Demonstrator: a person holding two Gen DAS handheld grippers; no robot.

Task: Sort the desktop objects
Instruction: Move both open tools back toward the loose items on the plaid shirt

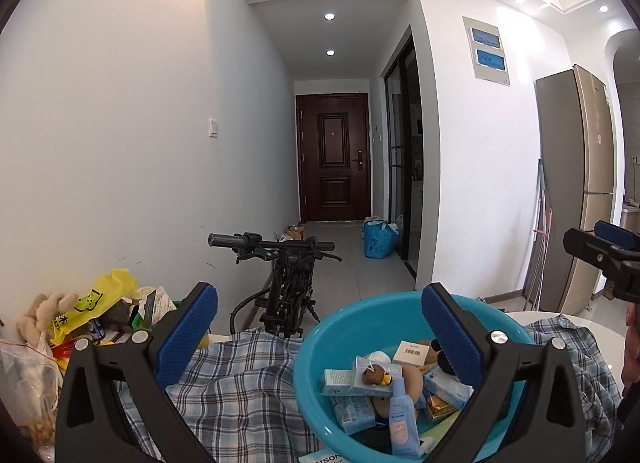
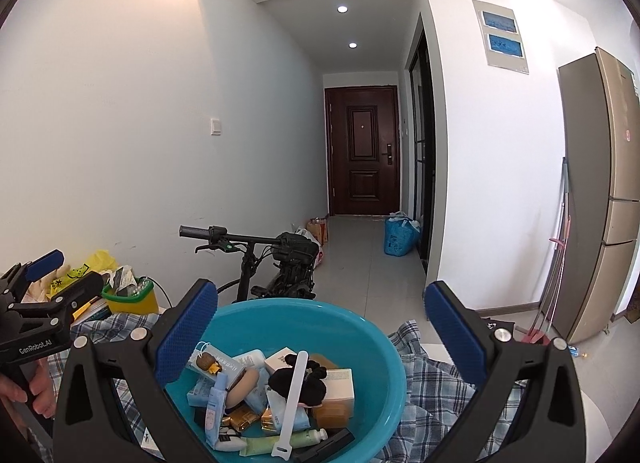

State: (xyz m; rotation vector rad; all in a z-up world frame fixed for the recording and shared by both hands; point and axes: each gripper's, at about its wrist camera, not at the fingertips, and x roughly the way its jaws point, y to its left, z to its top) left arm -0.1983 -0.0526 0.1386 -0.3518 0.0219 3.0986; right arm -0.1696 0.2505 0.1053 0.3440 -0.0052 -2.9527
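A blue plastic basin (image 1: 352, 315) (image 2: 360, 327) sits on a plaid cloth (image 1: 240, 383) and holds several small items: boxes, a light blue bottle (image 1: 402, 419), a brown bear charm (image 1: 374, 375), a black plush (image 2: 298, 377), a green tube (image 2: 280, 443) and a white strap (image 2: 294, 403). My left gripper (image 1: 320, 327) is open and empty, above the basin's left side. My right gripper (image 2: 322, 325) is open and empty, above the basin. Each gripper shows at the edge of the other's view, the right one (image 1: 600, 255) and the left one (image 2: 44, 279).
A pile of clutter lies at the left: a yellow bag (image 1: 92, 303), a plush toy (image 1: 44, 311), a green and yellow bin (image 2: 130, 297). A bicycle (image 1: 280, 263) stands beyond the table. A fridge (image 2: 600, 191) stands at the right.
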